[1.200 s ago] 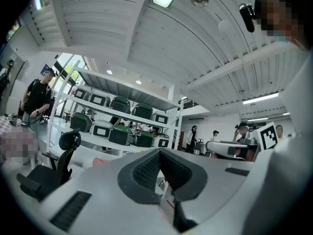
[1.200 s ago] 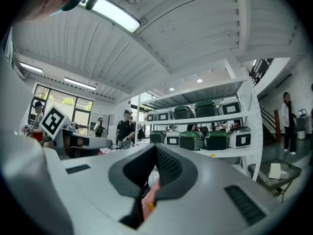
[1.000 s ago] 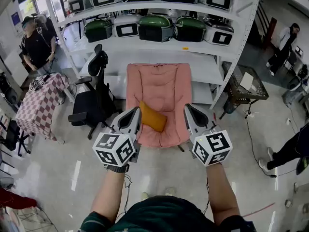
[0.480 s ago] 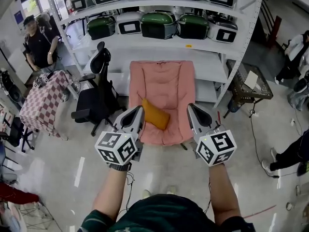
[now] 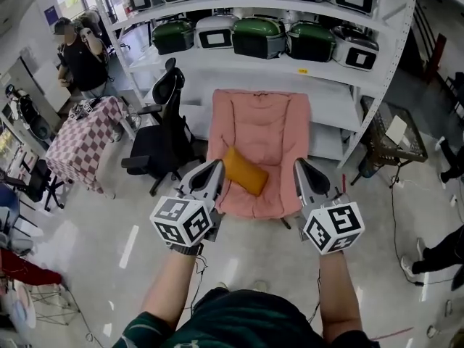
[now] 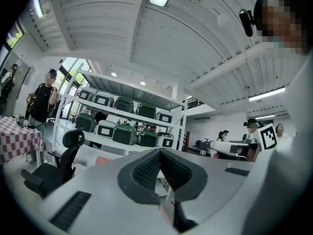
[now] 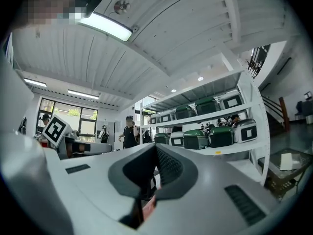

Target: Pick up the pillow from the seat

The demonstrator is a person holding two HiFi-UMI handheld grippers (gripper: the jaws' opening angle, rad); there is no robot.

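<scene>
Pillow [image 5: 245, 170] lies on seat [image 5: 264, 122]; left gripper [image 5: 215, 168], right gripper [image 5: 299, 165] closed (both empty).

Bare floor [image 5: 254, 246] before the pink seat [image 5: 261, 122] — open approach from the front. Black office chair [image 5: 163, 136] stands just beside the seat's left edge and blocks that flank. Shelf rack [image 5: 290, 71] stands close behind the backrest. To the right are the rack post [image 5: 375, 85] and a mesh stand [image 5: 393, 133] — a narrow gap.
</scene>
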